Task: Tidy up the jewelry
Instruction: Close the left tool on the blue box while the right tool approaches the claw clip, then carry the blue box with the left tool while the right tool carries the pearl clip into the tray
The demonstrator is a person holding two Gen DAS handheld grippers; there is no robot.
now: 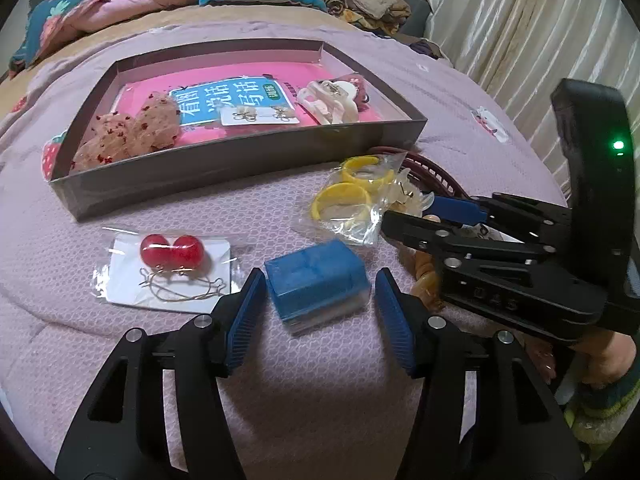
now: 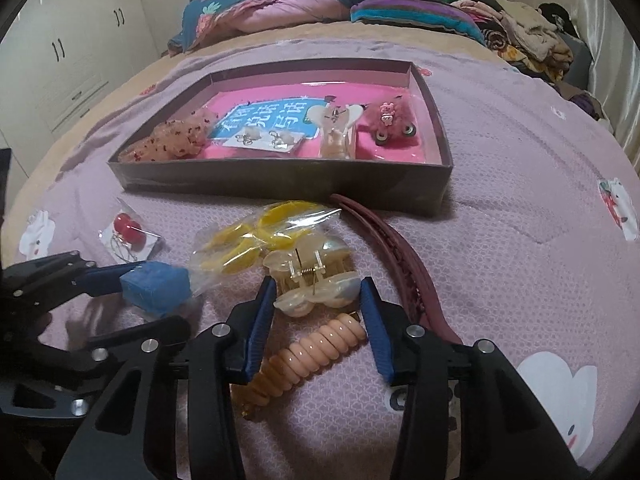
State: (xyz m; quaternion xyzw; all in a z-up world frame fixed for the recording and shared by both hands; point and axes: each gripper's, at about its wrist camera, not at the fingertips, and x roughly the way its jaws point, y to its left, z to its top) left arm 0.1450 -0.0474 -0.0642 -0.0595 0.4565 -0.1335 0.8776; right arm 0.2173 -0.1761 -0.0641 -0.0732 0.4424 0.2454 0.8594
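A grey tray (image 1: 240,168) (image 2: 280,178) on the bed holds a pink book, a glittery scrunchie (image 1: 128,132), carded earrings (image 1: 260,115), a white claw clip (image 1: 328,100) and a pink fuzzy clip (image 2: 390,122). My left gripper (image 1: 320,300) is open around a small blue box (image 1: 316,280) (image 2: 154,288) without touching it. My right gripper (image 2: 318,312) is open around a cream claw clip (image 2: 316,280). A peach spiral hair tie (image 2: 308,360) lies under it. Bagged yellow bangles (image 1: 352,196) (image 2: 256,240) and carded red ball earrings (image 1: 172,268) (image 2: 128,236) lie in front of the tray.
A maroon hair clip (image 2: 404,264) lies right of the cream clip. Pillows and piled clothes (image 2: 520,28) are at the far end of the bed. A curtain (image 1: 540,32) hangs on the right. White cupboards (image 2: 68,60) stand on the left.
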